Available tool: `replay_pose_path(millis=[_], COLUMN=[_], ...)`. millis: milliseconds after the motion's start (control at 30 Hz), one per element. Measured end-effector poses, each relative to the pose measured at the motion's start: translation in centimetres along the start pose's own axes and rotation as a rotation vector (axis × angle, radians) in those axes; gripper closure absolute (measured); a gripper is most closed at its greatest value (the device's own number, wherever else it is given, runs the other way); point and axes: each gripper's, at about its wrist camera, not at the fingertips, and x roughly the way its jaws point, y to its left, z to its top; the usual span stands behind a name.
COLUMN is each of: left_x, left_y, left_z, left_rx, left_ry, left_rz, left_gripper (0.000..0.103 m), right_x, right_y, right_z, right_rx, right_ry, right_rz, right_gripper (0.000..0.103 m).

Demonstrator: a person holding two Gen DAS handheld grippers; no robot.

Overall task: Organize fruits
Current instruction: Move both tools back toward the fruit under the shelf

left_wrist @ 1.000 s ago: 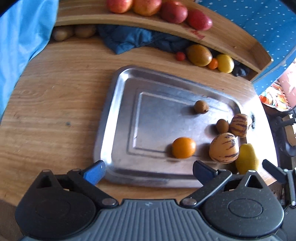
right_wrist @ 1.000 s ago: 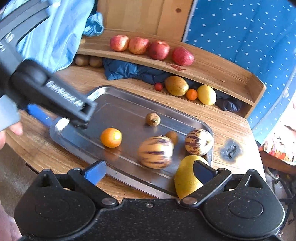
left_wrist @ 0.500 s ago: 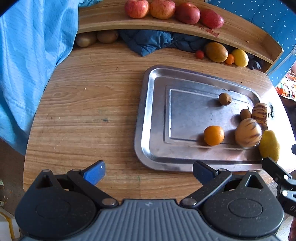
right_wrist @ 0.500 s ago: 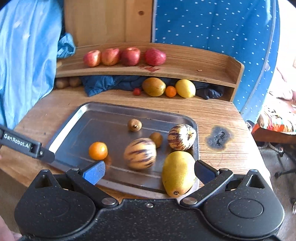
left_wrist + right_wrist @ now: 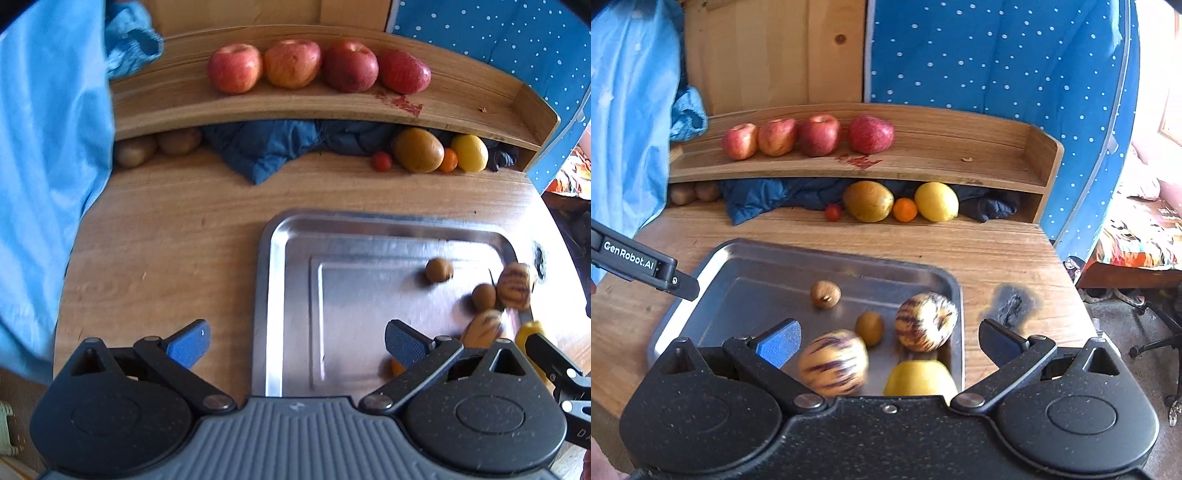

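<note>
The right hand-held gripper (image 5: 886, 341) hangs wide open and empty over the near right corner of the metal tray (image 5: 713, 258). Between and just below its blue fingertips lie a blurred striped fruit (image 5: 833, 362) and a yellow fruit (image 5: 919, 378), the latter partly hidden by the gripper body at the tray's near rim. Just beyond sit a second striped fruit (image 5: 925, 321), cream with purple streaks, a small brown fruit (image 5: 870, 326) touching or nearly touching it, and another brown one (image 5: 824, 293) further in.

The left hand-held gripper (image 5: 297, 343) is likewise spread wide with nothing in it, over the tray's (image 5: 288, 236) left edge and the wooden surface (image 5: 166, 236); an orange fruit (image 5: 397, 367) peeks out just behind its right fingertip.

Further back, under the shelf (image 5: 960, 162), lie a brownish-yellow fruit (image 5: 868, 201), a small orange (image 5: 905, 209), a lemon-yellow fruit (image 5: 936, 202) and a tiny red one (image 5: 833, 212). Four red apples (image 5: 809, 134) stand in a row on the shelf
</note>
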Motion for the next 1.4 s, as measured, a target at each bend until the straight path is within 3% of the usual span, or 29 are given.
replay_pose_path(millis=[200,433,733,1167,1400], left_x=[2.1,4.4,7.8,11.8,13.1], left_y=[-1.7,-3.2,-4.7,-7.2,-7.0], left_z=[3.2,5.7,9.1,11.0,11.8], left_rx=[0.076,0.173,0.318,0.6,0.584], left_ry=[0.006,-0.04,-0.155,-0.199,-0.185], left_rz=[-0.018,-0.069,-0.088,-0.198,-0.262], left_gripper=[0.001,0.001,0.001,0.002,0.014], right_x=[2.2,4.9,9.3,16.3,19.3], right_y=[-0.9,-1.2,-2.6,-0.1,0.9], right_z=[1.4,3.1,7.6,13.0,14.4], right_rx=[0.025,0.045,0.077,-0.029,-0.103], right_ry=[0.017,0.026,0.041,0.067,0.11], right_rz=[-0.04,-0.057,0.001,0.104,0.144], right_gripper=[0.001,0.001,0.001,0.005,0.017])
